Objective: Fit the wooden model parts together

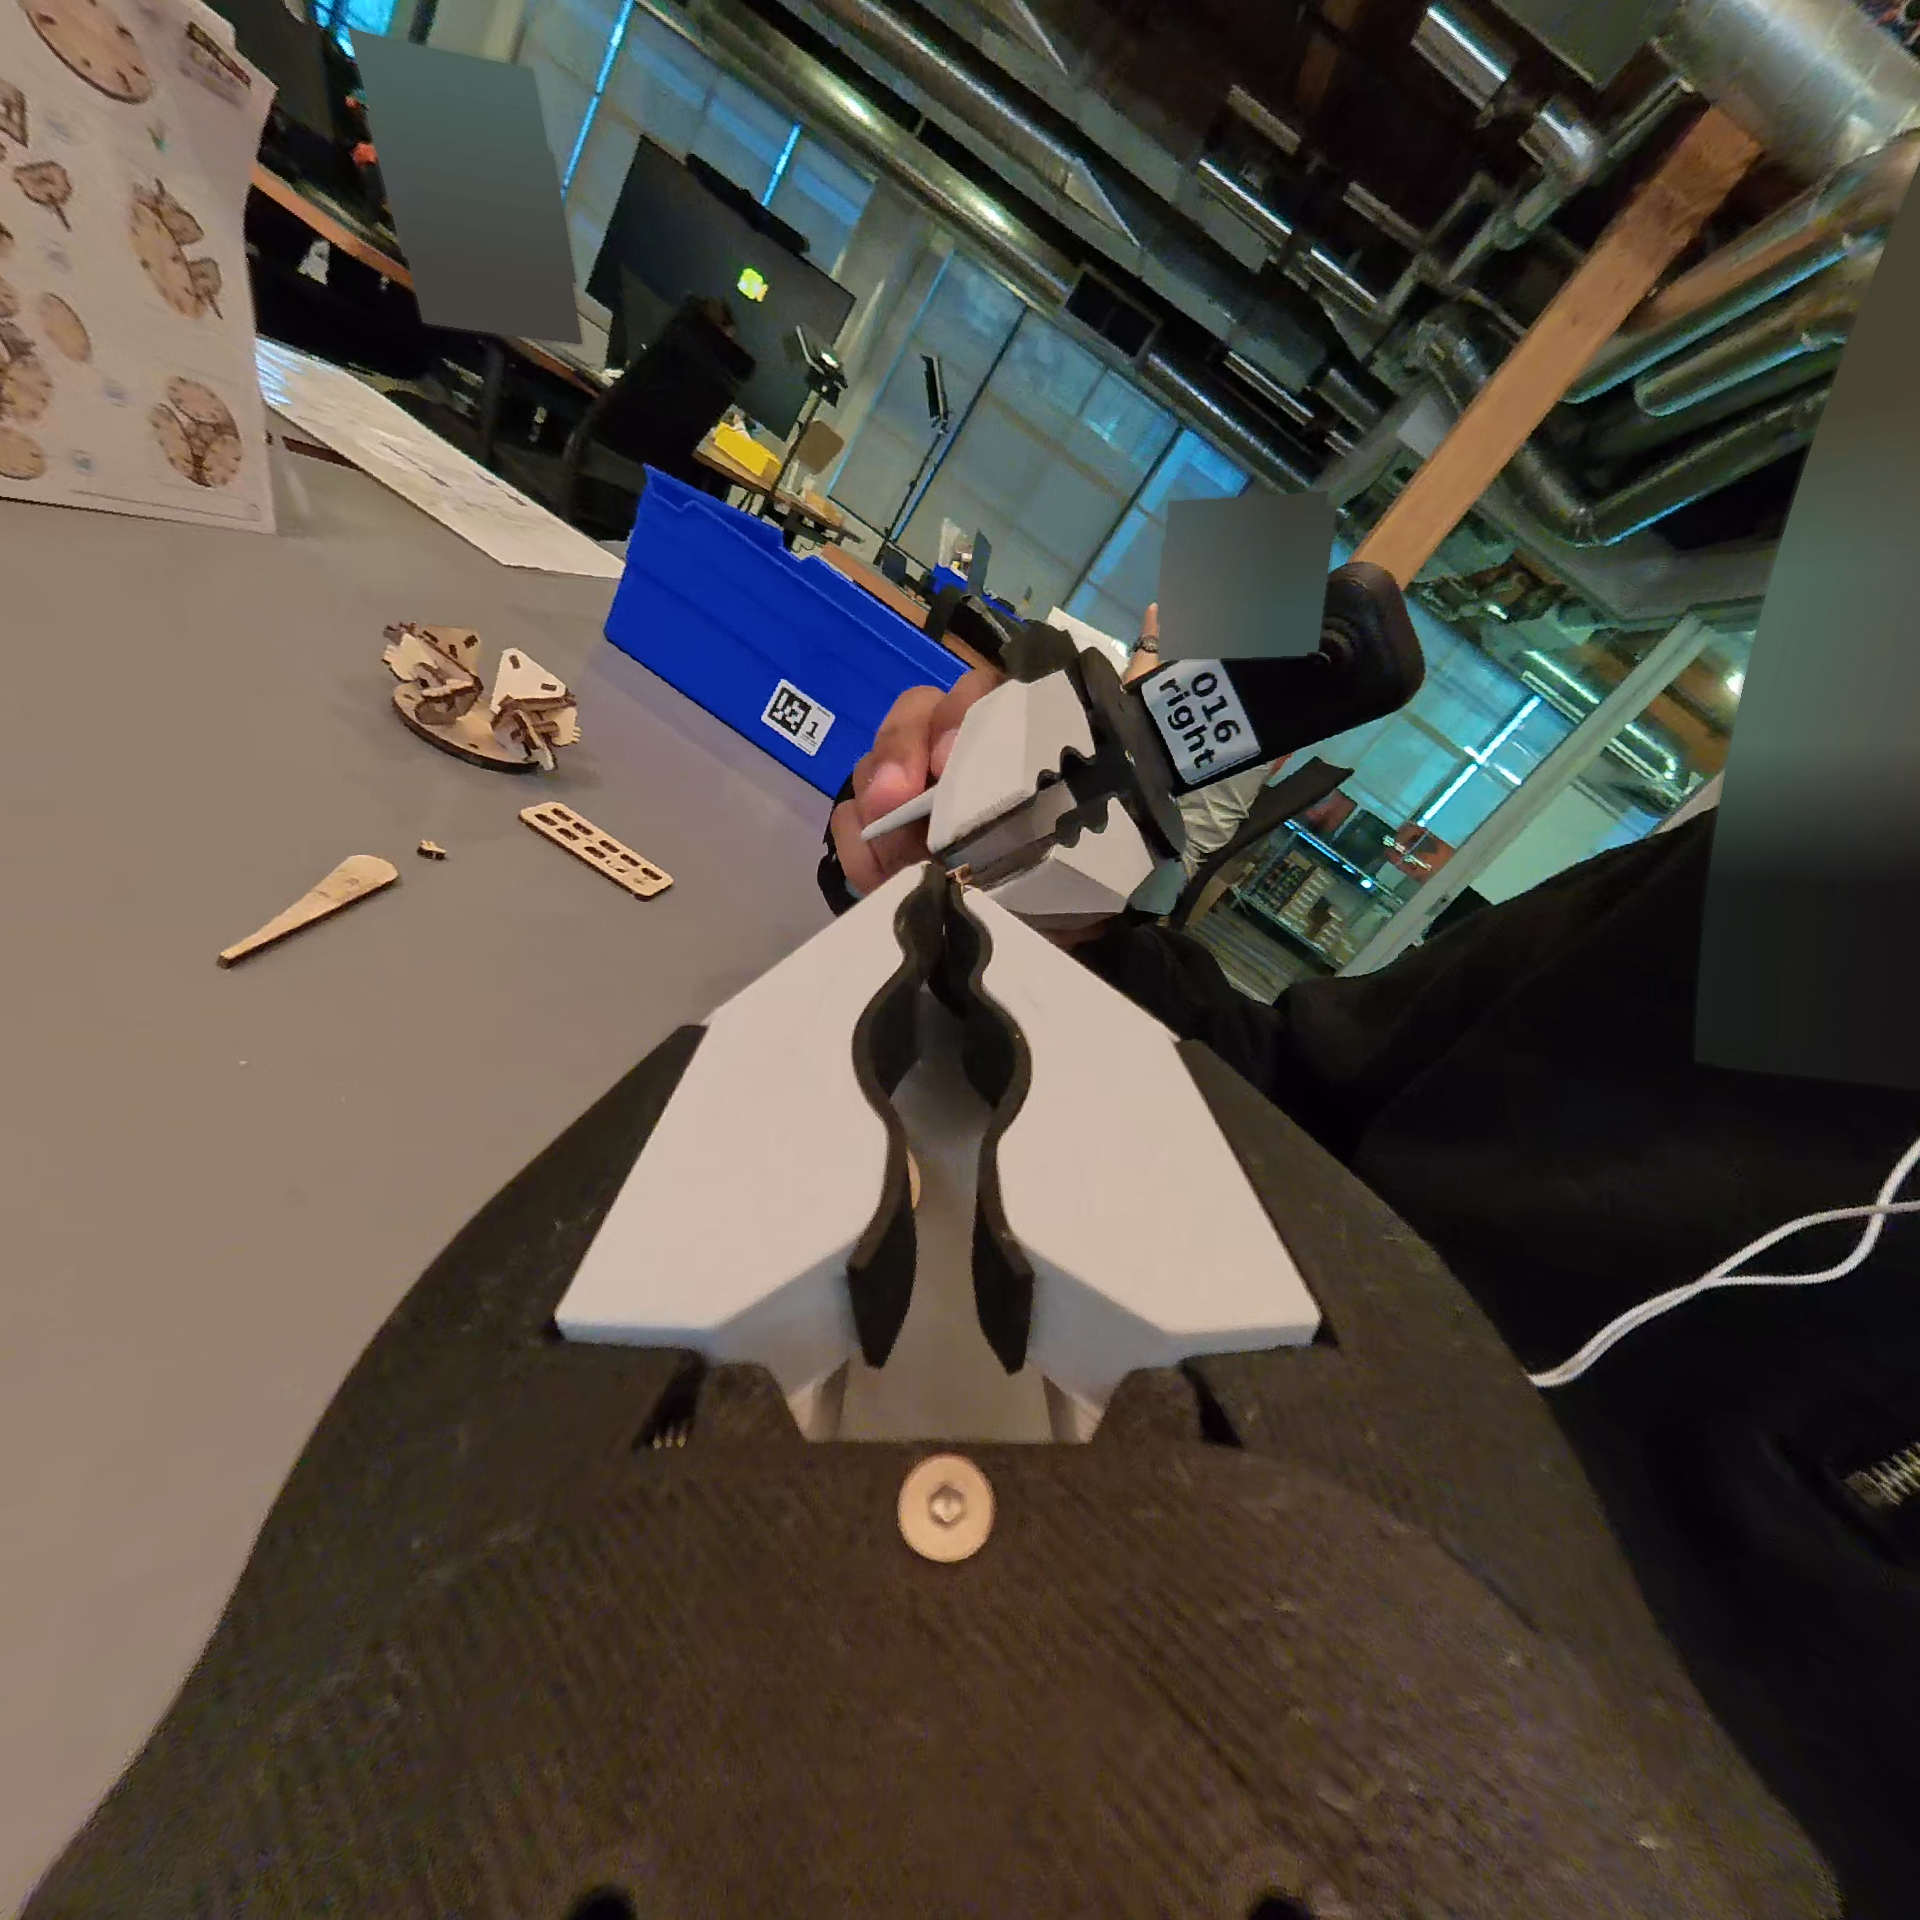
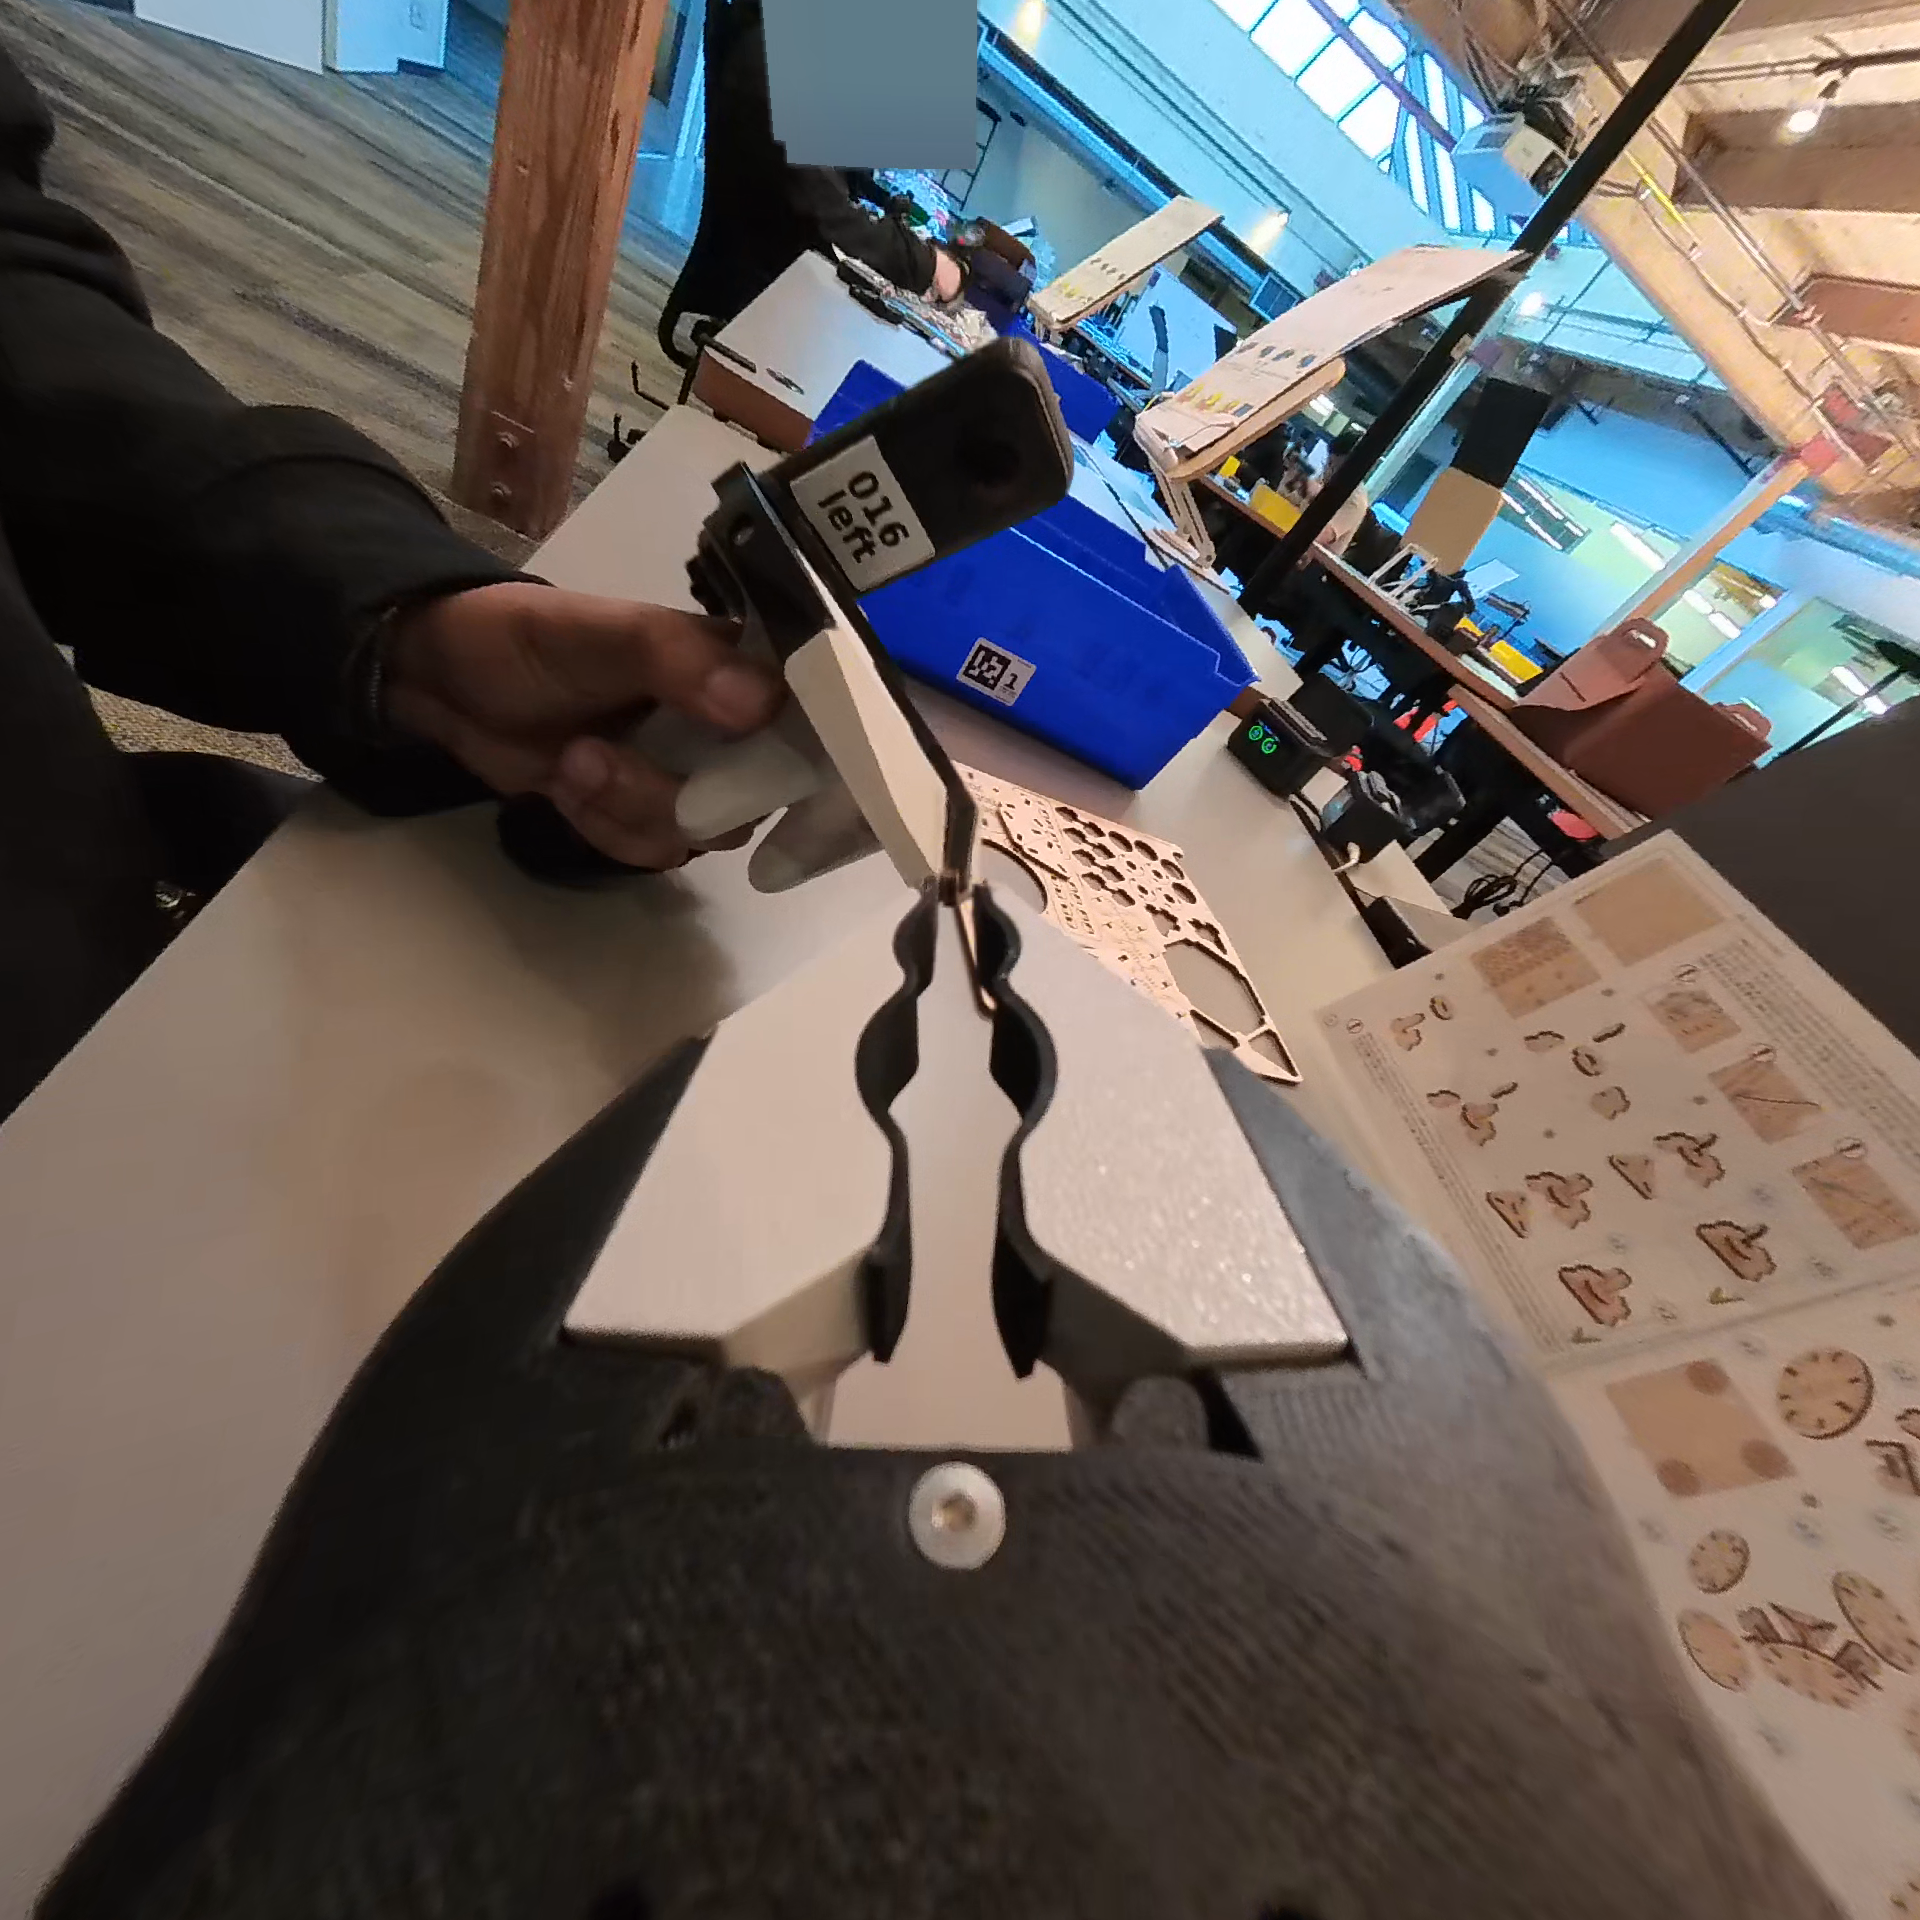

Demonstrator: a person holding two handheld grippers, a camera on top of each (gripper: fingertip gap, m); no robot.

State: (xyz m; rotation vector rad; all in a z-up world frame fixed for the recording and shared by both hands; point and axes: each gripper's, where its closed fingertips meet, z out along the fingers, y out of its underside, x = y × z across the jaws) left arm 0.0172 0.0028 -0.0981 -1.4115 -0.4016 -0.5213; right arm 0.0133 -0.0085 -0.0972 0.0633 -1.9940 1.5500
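I am pinching a tiny thin wooden piece [image 2: 954, 891] in both nearly closed grippers — left gripper [image 1: 948, 878], right gripper [image 2: 951, 896] — above the table [image 1: 312, 1091], and it is looking light, stiff, snappable — best gripped by its flat faces

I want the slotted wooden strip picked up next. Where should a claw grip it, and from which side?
Probably across the strip's narrow width near mid-length, coming down from above: it lies flat on the table, long and thin, both long edges clear.
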